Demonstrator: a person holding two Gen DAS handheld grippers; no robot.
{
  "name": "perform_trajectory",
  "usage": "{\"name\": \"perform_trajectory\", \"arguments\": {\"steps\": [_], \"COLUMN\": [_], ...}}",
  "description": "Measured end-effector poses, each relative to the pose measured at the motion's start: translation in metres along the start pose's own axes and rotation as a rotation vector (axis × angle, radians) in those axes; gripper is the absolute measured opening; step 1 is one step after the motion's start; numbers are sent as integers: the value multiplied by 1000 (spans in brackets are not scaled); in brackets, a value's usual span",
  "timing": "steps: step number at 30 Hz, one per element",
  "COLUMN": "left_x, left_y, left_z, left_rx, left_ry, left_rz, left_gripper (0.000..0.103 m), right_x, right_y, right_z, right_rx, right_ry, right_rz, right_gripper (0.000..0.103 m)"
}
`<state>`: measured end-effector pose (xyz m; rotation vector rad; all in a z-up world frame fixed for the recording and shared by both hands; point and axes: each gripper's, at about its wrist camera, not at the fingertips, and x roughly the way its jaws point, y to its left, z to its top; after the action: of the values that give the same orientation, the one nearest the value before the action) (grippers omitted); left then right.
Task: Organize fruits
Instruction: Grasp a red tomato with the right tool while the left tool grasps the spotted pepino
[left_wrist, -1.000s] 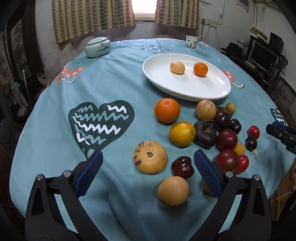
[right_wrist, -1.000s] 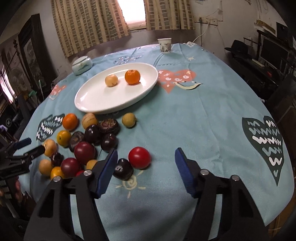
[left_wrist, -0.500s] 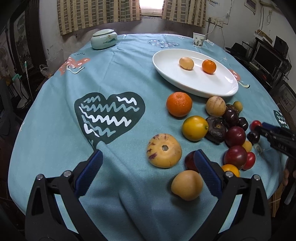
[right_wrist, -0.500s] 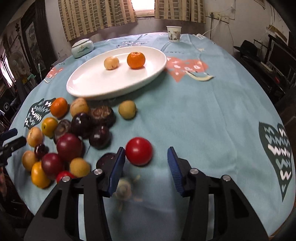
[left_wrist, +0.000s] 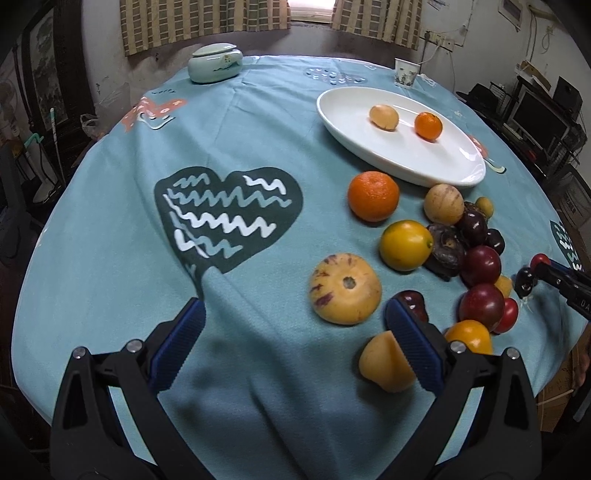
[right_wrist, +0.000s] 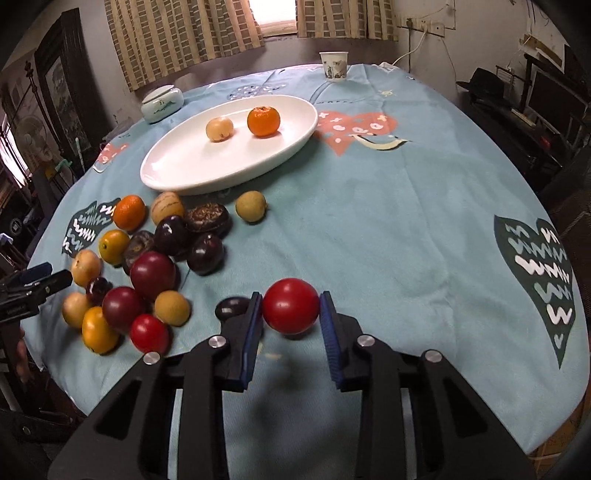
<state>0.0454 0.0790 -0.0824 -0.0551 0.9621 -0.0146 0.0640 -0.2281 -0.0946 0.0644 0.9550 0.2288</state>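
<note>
The right gripper (right_wrist: 291, 314) is closing its jaws on a red round fruit (right_wrist: 290, 311), both blue pads touching its sides as it sits on the teal tablecloth (right_wrist: 388, 229), just beside a small dark fruit (right_wrist: 232, 307). The left gripper (left_wrist: 293, 341) hangs wide open over bare cloth (nothing between its jaws), near a yellow speckled fruit (left_wrist: 345, 288) and a tan one (left_wrist: 384, 362). The rest of the heap, oranges, plums and small yellow ones, lies crowded below the white oval plate (right_wrist: 184, 166), which holds a small orange (right_wrist: 263, 121) and a pale fruit (right_wrist: 219, 129), well apart from the paper cup (right_wrist: 333, 65).
</note>
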Motion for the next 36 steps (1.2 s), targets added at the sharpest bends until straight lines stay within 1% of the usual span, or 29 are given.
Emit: {"name": "perform_trajectory", "arguments": {"steps": [3,5,8,9,10,11,13,15,16,18,20,21,22,23,25,29,33,36], "left_x": [8,15,19,21,23,25,24,23,24,27,26,25,25,24,21,14,-11,-24], "left_y": [-8,-12,-4,-1,2,4,3,1,3,10,5,3,2,0,-5,-4,-8,-11], "left_z": [1,1,4,5,6,7,7,5,4,1,1,1,2,3,4,4,6,11], "left_rx": [12,18,-33,-52,-73,-98,-102,-91,-100,-136,-120,-124,-126,-122,-99,-105,-67,-49], "left_ry": [15,26,13,9,5,12,13,11,12,5,-12,-20,-23,-22,-24,-19,-75,-109], "left_rz": [-8,2,1,-16,-55,-98,-145,-149,-160,-194,-172,-170,-180,-209,-178,-188,-150,-146], "left_gripper": [100,100,97,89,81,77,62,62,65,66,66,62,50,46,45,45,45,45], "right_x": [7,9,8,8,8,8,8,9,10,16,21,23,23,23,19,1,-7,-7], "right_y": [-4,-4,-5,-5,-6,-5,-4,-3,-3,-2,2,5,8,9,9,15,15,18], "right_z": [-2,-3,-3,-4,-4,-4,-4,-4,-3,-1,1,3,4,5,4,6,9,11], "right_rx": [12,16,15,17,18,17,15,10,6,2,-15,-35,-45,-44,-33,-51,-47,-48], "right_ry": [22,22,24,24,25,25,27,31,37,59,55,47,44,40,25,-13,-40,-42], "right_rz": [-2,0,5,7,8,7,2,-1,1,21,16,1,-6,-4,13,15,18,36], "right_gripper": [32,32,32,32,32,32,32,33,33,33,33,33,33,33,32,32,32,32]}}
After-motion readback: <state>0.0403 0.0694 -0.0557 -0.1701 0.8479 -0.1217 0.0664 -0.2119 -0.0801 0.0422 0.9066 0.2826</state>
